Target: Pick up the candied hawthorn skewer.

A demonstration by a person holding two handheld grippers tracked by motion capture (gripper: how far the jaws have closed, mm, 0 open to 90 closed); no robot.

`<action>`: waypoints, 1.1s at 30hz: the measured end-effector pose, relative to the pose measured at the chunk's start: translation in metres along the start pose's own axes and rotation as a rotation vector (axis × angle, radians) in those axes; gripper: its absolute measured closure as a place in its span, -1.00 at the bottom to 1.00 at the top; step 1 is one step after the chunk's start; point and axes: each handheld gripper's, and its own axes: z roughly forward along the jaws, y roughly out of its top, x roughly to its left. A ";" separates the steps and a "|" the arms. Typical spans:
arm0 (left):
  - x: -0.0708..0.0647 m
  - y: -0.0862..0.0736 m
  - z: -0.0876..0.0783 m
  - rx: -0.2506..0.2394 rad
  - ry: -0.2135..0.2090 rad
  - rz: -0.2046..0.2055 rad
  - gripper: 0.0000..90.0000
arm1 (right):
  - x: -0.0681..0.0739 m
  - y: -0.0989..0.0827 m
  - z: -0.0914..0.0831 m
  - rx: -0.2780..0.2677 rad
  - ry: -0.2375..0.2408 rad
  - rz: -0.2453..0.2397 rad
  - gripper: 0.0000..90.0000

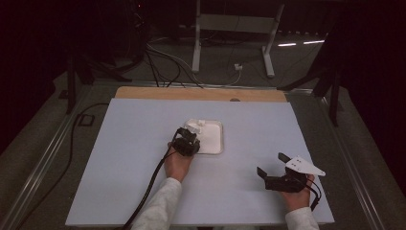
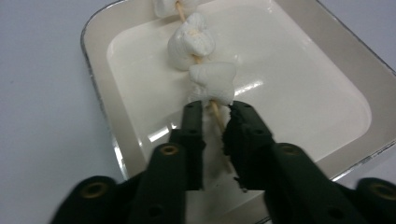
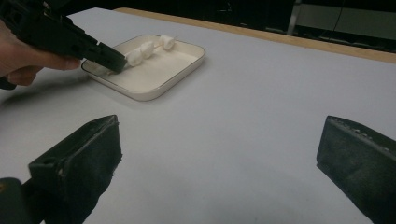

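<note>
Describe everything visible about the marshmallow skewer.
The marshmallow skewer is a thin, pale wooden stick threaded through three soft white marshmallows. It lies slanted over a shallow white tray, lifted at the near end. The left gripper pinches its bare stick just below the nearest marshmallow.

The person's left hand [image 1: 178,163] holds the black two-jaw left gripper [image 2: 215,109] at the near edge of the white rectangular tray [image 1: 218,143], its jaws drawn nearly together on a thin wooden skewer [image 2: 215,114]. The right hand [image 1: 299,194] holds the black right gripper [image 1: 270,164] well to the right of that tray, low over the counter, jaws spread wide with nothing between them.
</note>
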 end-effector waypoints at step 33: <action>0.024 -0.012 -0.016 0.062 -0.202 -0.204 1.00 | 0.000 -0.001 0.001 0.009 -0.007 -0.001 -1.00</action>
